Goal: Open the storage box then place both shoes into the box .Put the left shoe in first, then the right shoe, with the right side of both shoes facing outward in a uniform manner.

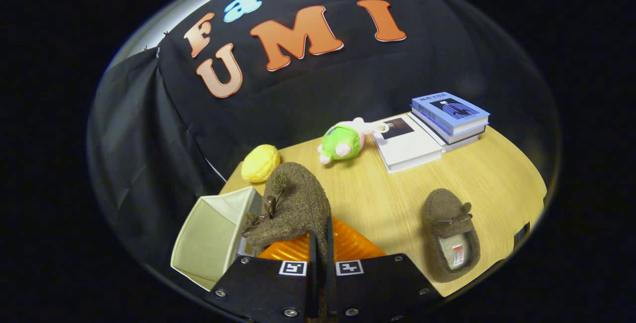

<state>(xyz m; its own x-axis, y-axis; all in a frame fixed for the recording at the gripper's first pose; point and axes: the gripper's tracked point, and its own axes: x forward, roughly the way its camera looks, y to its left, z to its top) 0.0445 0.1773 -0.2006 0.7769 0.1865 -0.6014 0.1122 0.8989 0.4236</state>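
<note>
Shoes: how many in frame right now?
2. One brown shoe is pinched in the claw, held up beside the open storage box. The other shoe lies on the table to the claw's right.

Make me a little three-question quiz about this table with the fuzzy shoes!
1. True or false: the claw grips a brown woolly slipper.
2. What lies beside the stacked books: A) green plush toy B) cup C) ball?
3. Where is the second brown slipper?

Key: 1 true, its heel is pinched between the fingers. 2 A. 3 On the wooden table, apart from the open beige fabric box.
</note>
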